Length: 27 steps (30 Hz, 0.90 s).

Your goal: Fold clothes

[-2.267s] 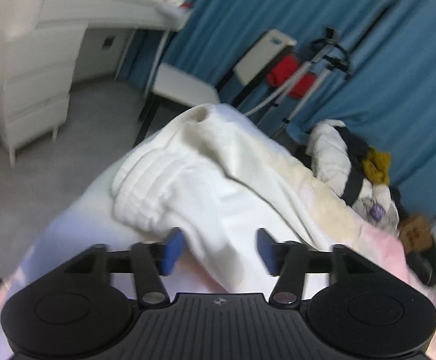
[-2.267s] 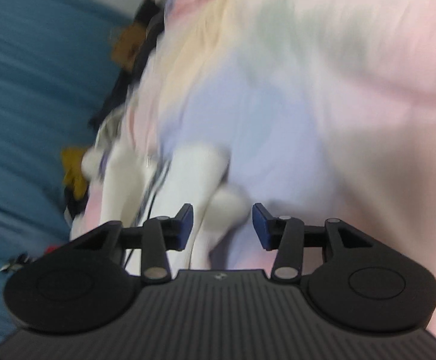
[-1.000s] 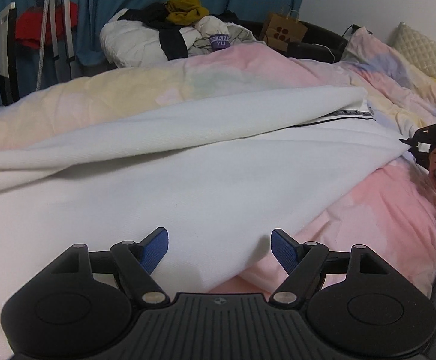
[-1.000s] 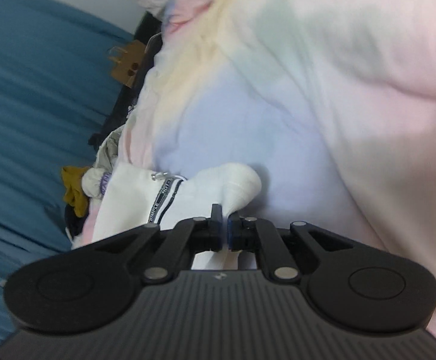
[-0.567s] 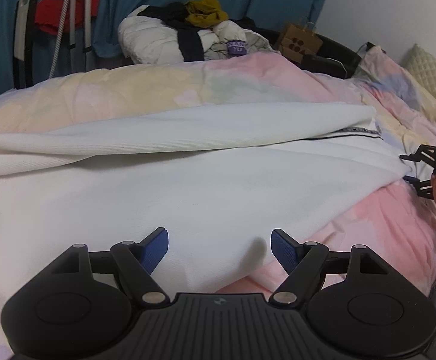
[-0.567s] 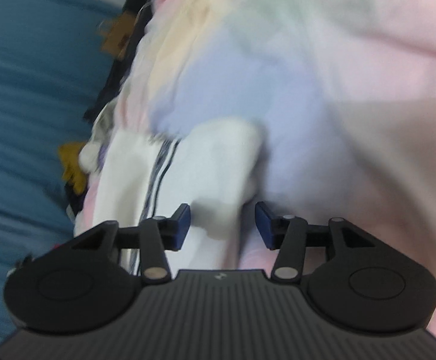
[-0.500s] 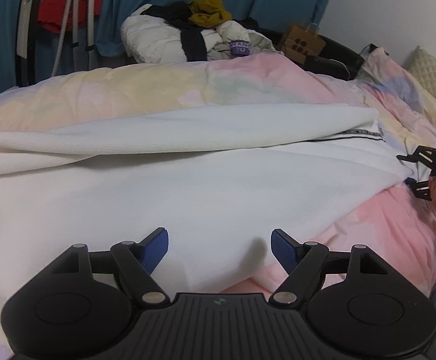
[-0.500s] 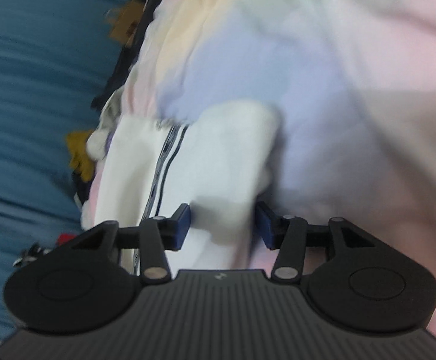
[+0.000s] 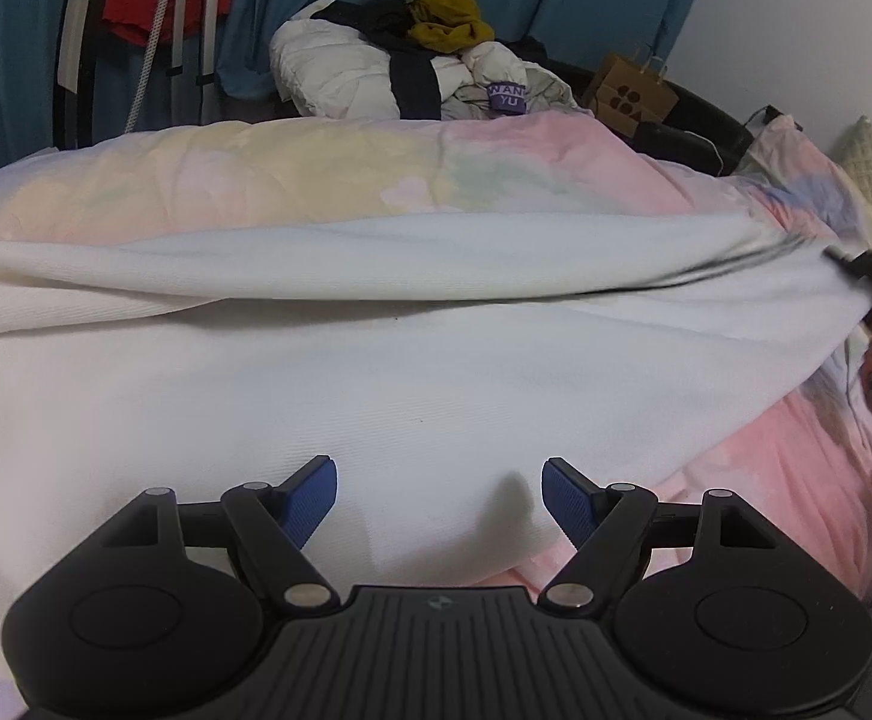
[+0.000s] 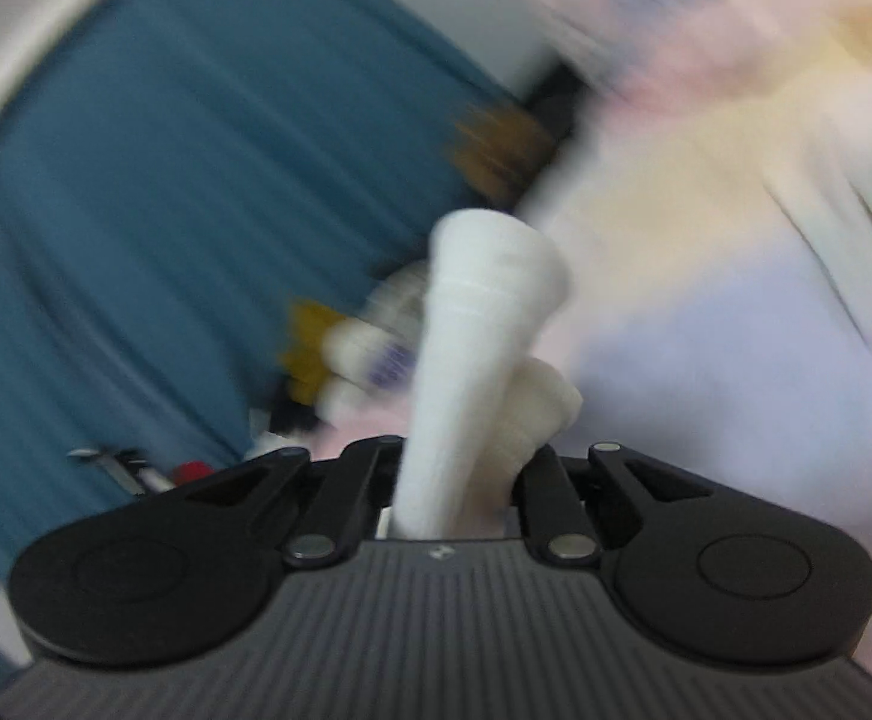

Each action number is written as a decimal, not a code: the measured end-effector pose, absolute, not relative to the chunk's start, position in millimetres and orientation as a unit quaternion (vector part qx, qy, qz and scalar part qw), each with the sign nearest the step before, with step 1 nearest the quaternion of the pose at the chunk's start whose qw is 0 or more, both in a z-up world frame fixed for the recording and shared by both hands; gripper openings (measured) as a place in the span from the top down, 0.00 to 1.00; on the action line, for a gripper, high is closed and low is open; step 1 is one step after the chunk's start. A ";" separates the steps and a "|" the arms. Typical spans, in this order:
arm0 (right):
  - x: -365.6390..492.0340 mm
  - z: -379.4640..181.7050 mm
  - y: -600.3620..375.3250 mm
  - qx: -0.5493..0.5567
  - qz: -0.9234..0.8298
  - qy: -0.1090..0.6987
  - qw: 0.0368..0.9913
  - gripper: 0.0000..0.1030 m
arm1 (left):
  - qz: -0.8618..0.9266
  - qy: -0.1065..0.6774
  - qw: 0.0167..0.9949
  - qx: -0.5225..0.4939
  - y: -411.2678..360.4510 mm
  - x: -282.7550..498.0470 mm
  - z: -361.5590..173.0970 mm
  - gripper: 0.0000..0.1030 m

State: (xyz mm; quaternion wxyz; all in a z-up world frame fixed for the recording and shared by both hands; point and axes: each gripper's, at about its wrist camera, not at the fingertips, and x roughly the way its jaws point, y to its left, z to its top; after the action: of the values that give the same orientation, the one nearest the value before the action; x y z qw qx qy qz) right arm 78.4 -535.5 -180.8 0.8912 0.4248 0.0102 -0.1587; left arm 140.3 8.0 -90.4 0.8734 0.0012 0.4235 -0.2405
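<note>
Item: large white ribbed-knit garment (image 9: 375, 372), spread over the pastel pink-and-yellow duvet (image 9: 327, 174); long axis runs left to right across the left wrist view.

Left gripper (image 9: 439, 495): blue-padded fingers (image 9: 313, 495) wide apart, holding nothing, at the garment's near hem, lower centre.

Right gripper (image 10: 454, 480): clamped on a bunched white end of the garment, which rises between its jaws at frame centre; view blurred. In the left view it sits at the right edge.

Judgement: the coming fold turns on the right-held end travelling along that axis.
</note>
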 end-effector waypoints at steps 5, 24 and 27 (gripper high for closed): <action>76.5 -224.1 -557.9 0.495 -0.231 0.108 0.831 0.89 | -0.240 0.424 0.873 -0.003 9.1 141.4 -91.8 0.25; 47.7 -256.5 -573.0 0.559 -0.252 0.169 0.772 0.89 | -0.214 0.418 0.883 -0.007 -18.8 155.4 -82.1 0.22; 43.8 -244.9 -560.3 0.520 -0.260 0.172 0.795 0.89 | -0.223 0.416 0.881 0.012 -44.7 161.6 -80.6 0.23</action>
State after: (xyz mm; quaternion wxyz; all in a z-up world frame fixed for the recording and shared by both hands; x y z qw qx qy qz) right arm 43.8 -560.3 -244.9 0.7950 0.5203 0.1721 -0.2600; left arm 161.6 -44.7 -80.6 0.8815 0.0121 0.4161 -0.2230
